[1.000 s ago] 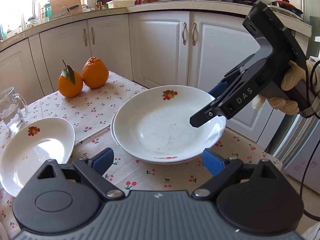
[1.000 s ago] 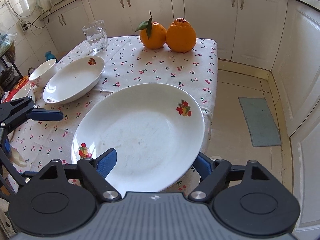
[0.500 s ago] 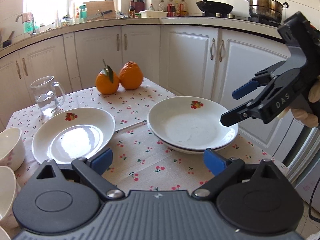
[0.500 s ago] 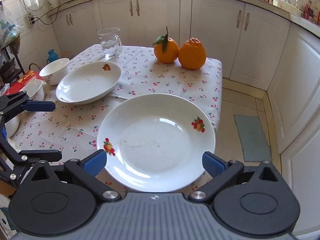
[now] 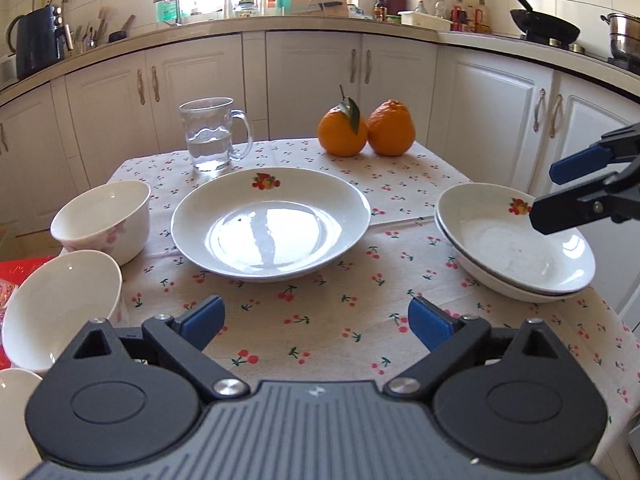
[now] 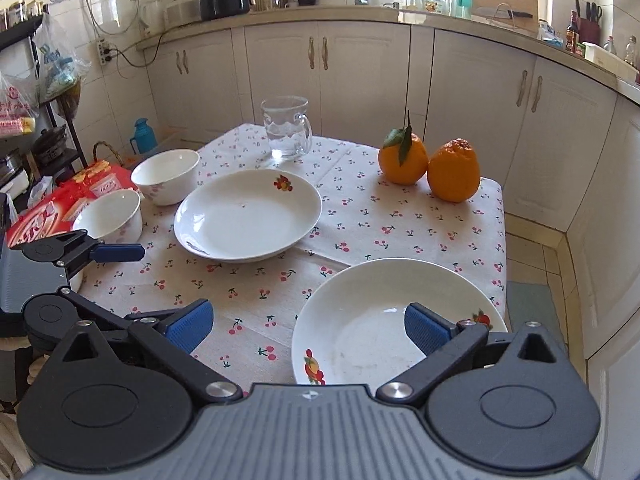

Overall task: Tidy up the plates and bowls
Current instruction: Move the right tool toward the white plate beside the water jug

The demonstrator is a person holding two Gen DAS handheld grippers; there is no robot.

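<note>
A single white plate (image 5: 272,224) with a fruit print lies mid-table on the cherry cloth. Straight behind it hangs my left gripper (image 5: 316,320), open and empty. Two matching plates sit stacked (image 5: 516,248) at the table's right corner. My right gripper (image 6: 306,326) hovers open just above and behind that stack (image 6: 360,340), holding nothing; from the left wrist it shows at the right edge (image 5: 548,192). Three white bowls stand at the left: one (image 5: 104,216), a second (image 5: 60,304), and a third cut off by the frame (image 5: 12,420). The left gripper (image 6: 136,284) appears at the left of the right wrist view.
A glass mug of water (image 5: 208,136) and two oranges (image 5: 366,128) stand at the table's far side. A red snack packet (image 6: 52,216) lies off the left edge beside the bowls. White cabinets surround the table, with tiled floor and a mat at the right.
My right gripper opened wider and drew back and up from the stacked plates. My left gripper swung left, from facing the stack to facing the single plate and bowls.
</note>
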